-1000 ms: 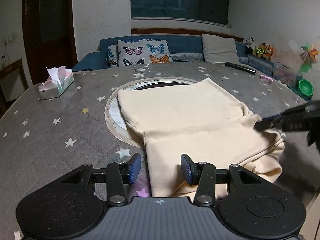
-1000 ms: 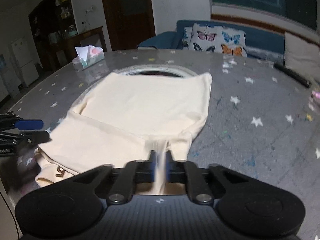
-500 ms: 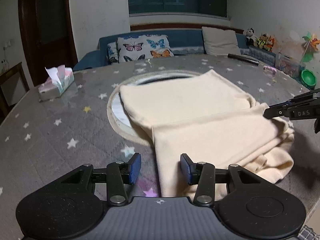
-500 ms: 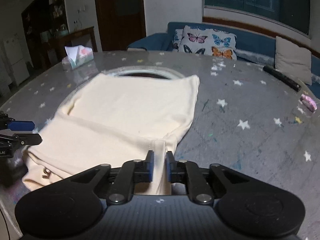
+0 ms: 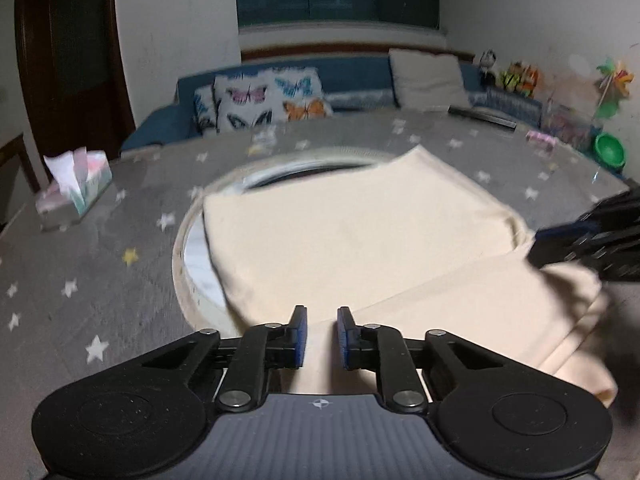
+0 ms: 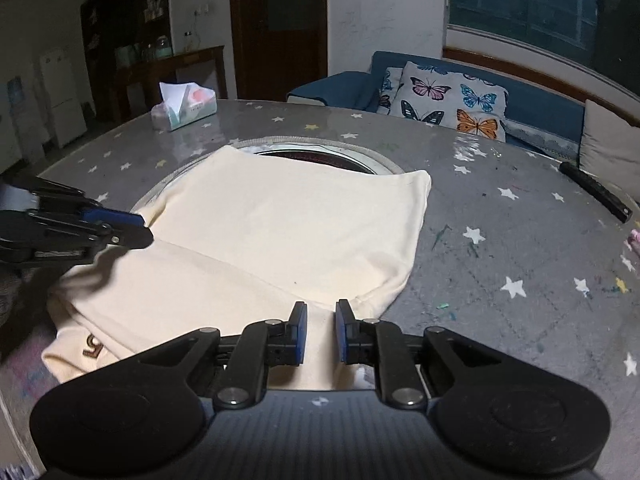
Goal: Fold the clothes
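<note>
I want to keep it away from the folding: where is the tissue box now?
The tissue box stands at the far left of the grey star-patterned table, beyond the cream garment and apart from it; the left wrist view shows it on the left too.

A cream garment (image 6: 280, 232) lies on a grey, star-printed tabletop (image 6: 520, 240). Butterfly-patterned cushion (image 6: 448, 100) rests on a blue sofa (image 6: 540, 108).

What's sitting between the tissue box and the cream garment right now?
In the right wrist view, only bare star-print tablecloth and the round inset's rim lie between the tissue box and the cream garment.
</note>
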`<state>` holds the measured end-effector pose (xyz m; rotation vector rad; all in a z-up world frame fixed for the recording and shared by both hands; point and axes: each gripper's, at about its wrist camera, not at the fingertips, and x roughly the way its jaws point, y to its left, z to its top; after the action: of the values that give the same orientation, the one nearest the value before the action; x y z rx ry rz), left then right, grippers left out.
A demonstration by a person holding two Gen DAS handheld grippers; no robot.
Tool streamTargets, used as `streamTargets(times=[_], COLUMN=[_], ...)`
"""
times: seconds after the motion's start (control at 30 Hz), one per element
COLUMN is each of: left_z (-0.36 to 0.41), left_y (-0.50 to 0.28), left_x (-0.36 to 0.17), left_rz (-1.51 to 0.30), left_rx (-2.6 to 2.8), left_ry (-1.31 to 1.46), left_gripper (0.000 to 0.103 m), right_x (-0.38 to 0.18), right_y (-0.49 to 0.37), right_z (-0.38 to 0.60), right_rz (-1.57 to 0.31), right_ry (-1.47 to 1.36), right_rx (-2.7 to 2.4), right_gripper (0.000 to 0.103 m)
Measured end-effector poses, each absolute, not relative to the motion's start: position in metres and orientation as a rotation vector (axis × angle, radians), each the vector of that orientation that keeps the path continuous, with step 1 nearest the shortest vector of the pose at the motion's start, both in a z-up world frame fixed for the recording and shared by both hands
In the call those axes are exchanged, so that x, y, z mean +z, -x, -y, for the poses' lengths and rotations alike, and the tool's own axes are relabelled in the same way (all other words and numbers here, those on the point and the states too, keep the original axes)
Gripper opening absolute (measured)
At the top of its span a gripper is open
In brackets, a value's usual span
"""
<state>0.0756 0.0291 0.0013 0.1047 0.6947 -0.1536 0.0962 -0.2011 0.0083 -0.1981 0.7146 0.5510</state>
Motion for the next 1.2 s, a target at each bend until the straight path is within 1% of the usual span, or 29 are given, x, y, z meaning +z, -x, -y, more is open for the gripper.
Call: streamTargets(times=[0.27,0.43,0.6,0.63,0.7,0.83,0.9,0.97,1.03,1.1,1.13,1.17,1.2], left_z=[-0.027,-0.028,-0.026,-0.024,-0.018,-0.005,0.001,0.008,0.016,0.022,0.025,0.028,0.029], left_y=[-0.052,-0.022,0.016,0.023,0.035,0.055,0.059,0.059,0.057,0.056,0.055,0.054,0.053], left_x=[0.007,0.012,0.013,0.012,0.009,0.003,0.0,-0.003,-0.009,-0.014,-0.016,-0.019,-0.019], left_rz=[-0.67,-0.662,-0.644,-0.64,-0.634,-0.594,-0.57,-0.553,-0.533,-0.516,-0.509,-0.502,-0.496], left_rx=[-0.203,-0.23,-0.272,-0.279,-0.288,-0.324,-0.341,-0.35,-0.361,-0.373,-0.379,-0.385,-0.393], left_ry=[-0.165,-0.229,-0.323,-0.351,-0.408,-0.509,-0.543,-0.566,-0.595,-0.619,-0.628,-0.637,-0.635], left_gripper=[0.017,0.018,0.018,0.02,0.034,0.039,0.044,0.044,0.044,0.044,0.044,0.043,0.033], right_x=[0.024,0.01,0.01,0.008,0.008,0.012,0.014,0.015,0.017,0.019,0.019,0.019,0.019], right_y=[-0.064,-0.046,-0.036,-0.036,-0.036,-0.03,-0.026,-0.023,-0.019,-0.015,-0.014,-0.011,-0.008], right_z=[0.201,0.203,0.211,0.212,0.213,0.213,0.214,0.214,0.214,0.215,0.215,0.215,0.214], right_rz=[-0.699,-0.731,-0.732,-0.734,-0.733,-0.726,-0.722,-0.719,-0.715,-0.712,-0.71,-0.704,-0.7], right_ry=[0.29,0.353,0.315,0.315,0.316,0.344,0.363,0.382,0.401,0.42,0.429,0.445,0.456], right_rx=[0.632,0.641,0.639,0.638,0.635,0.644,0.65,0.656,0.662,0.669,0.672,0.679,0.687], right_gripper=[0.015,0.015,0.015,0.015,0.015,0.015,0.015,0.019,0.02,0.029,0.038,0.039,0.039])
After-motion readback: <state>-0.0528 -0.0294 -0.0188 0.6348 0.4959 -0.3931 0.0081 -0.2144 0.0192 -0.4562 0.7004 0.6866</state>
